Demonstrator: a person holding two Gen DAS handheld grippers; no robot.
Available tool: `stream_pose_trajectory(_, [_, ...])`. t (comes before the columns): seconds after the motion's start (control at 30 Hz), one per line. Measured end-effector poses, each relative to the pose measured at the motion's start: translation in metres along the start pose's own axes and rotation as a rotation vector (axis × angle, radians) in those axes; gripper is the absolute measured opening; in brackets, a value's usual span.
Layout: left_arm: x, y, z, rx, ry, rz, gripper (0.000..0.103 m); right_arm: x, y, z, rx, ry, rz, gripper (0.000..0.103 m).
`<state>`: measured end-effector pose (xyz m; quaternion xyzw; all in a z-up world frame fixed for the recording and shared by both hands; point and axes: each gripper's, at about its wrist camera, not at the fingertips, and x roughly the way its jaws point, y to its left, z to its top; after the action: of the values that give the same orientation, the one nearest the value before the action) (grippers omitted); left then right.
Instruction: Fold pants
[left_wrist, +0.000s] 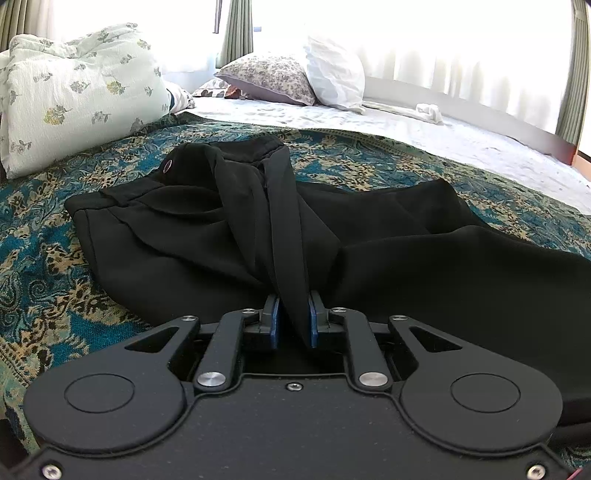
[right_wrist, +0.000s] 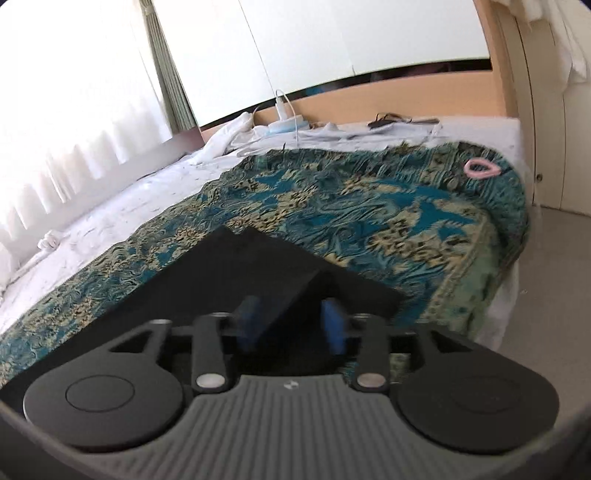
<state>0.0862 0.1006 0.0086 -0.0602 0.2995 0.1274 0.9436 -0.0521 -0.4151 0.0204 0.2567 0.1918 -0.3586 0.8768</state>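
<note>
The black pants (left_wrist: 207, 221) lie spread on the patterned bedspread (left_wrist: 44, 266). The left gripper (left_wrist: 293, 321) pinches a raised fold of fabric near the waistband end; the right gripper (right_wrist: 291, 321) stands open over the leg hems (right_wrist: 258, 266), pads clear. The cloth looks light, limp and smooth, so it is best gripped at doubled edges.

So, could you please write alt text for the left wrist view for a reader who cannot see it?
The left gripper pinches a raised fold of black pants between its blue-padded jaws. The pants lie crumpled on a teal patterned bedspread, with pillows and bright curtained windows behind.
</note>
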Motion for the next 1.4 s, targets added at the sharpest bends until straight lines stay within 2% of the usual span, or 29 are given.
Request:
stream_pose_trajectory(0.1, [0.000, 0.000, 0.000, 0.004, -0.002, 0.002, 0.016, 0.017, -0.002, -0.001, 0.077, 0.036, -0.021, 0.066])
stream_pose_trajectory(0.17, [0.000, -0.002, -0.001, 0.007, -0.003, 0.005, 0.016, 0.028, -0.001, 0.001, 0.104, 0.029, -0.020, 0.066])
stream_pose_trajectory(0.2, [0.000, -0.002, -0.001, 0.009, -0.003, 0.007, 0.016, 0.032, 0.002, 0.003, 0.091, 0.030, -0.021, 0.061])
stream_pose_trajectory(0.23, [0.000, -0.004, -0.001, 0.012, -0.004, 0.010, 0.016, 0.037, 0.005, 0.006, 0.075, 0.040, -0.017, 0.038])
stream_pose_trajectory(0.27, [0.000, -0.004, -0.002, 0.014, -0.004, 0.012, 0.016, 0.041, 0.008, 0.009, 0.071, 0.052, -0.024, 0.023])
stream_pose_trajectory(0.3, [0.000, -0.005, -0.002, 0.015, -0.004, 0.013, 0.016, 0.046, 0.007, 0.011, 0.092, 0.074, -0.031, 0.004])
stream_pose_trajectory(0.4, [0.000, -0.004, -0.001, 0.012, -0.004, 0.009, 0.016, 0.040, 0.000, 0.011, 0.150, 0.055, -0.022, 0.003])
stream_pose_trajectory(0.6, [0.000, -0.007, -0.002, 0.028, -0.005, 0.010, 0.020, 0.010, -0.005, -0.007, 0.051, -0.057, -0.133, 0.004])
stream_pose_trajectory(0.73, [0.000, -0.008, -0.002, 0.037, -0.007, 0.001, 0.024, 0.008, -0.014, -0.013, 0.069, -0.063, -0.155, 0.004])
stream_pose_trajectory(0.87, [-0.001, -0.008, -0.002, 0.042, -0.005, -0.012, 0.029, 0.014, -0.006, -0.013, -0.024, -0.071, -0.194, 0.004])
stream_pose_trajectory(0.9, [-0.001, -0.009, -0.002, 0.046, -0.006, -0.012, 0.029, 0.016, -0.005, -0.014, -0.038, -0.067, -0.205, 0.006])
stream_pose_trajectory(0.93, [-0.002, -0.009, -0.002, 0.051, -0.007, -0.010, 0.030, 0.015, -0.003, -0.014, -0.049, -0.068, -0.214, 0.012])
stream_pose_trajectory(1.0, [-0.003, -0.010, -0.002, 0.065, -0.005, -0.013, 0.034, 0.010, 0.005, -0.014, -0.096, -0.080, -0.245, 0.035])
stream_pose_trajectory(1.07, [-0.005, -0.012, -0.002, 0.076, -0.001, -0.032, 0.040, -0.007, 0.017, -0.019, -0.144, -0.152, -0.264, 0.052])
stream_pose_trajectory(1.1, [-0.006, -0.012, -0.002, 0.085, 0.003, -0.056, 0.046, -0.018, 0.025, -0.022, -0.168, -0.198, -0.235, 0.061])
stream_pose_trajectory(1.13, [-0.007, -0.013, -0.003, 0.095, 0.007, -0.076, 0.050, -0.031, 0.037, -0.027, -0.208, -0.235, -0.184, 0.066])
stream_pose_trajectory(1.2, [-0.010, -0.016, -0.004, 0.130, 0.010, -0.101, 0.050, -0.051, 0.067, -0.040, -0.312, -0.264, -0.090, 0.072])
stream_pose_trajectory(1.3, [-0.015, -0.018, -0.004, 0.157, 0.026, -0.134, 0.051, -0.066, 0.111, -0.059, -0.367, -0.193, 0.109, 0.074])
stream_pose_trajectory(1.4, [-0.021, -0.010, 0.002, 0.130, 0.057, -0.185, 0.055, -0.069, 0.156, -0.082, -0.398, -0.093, 0.259, 0.074])
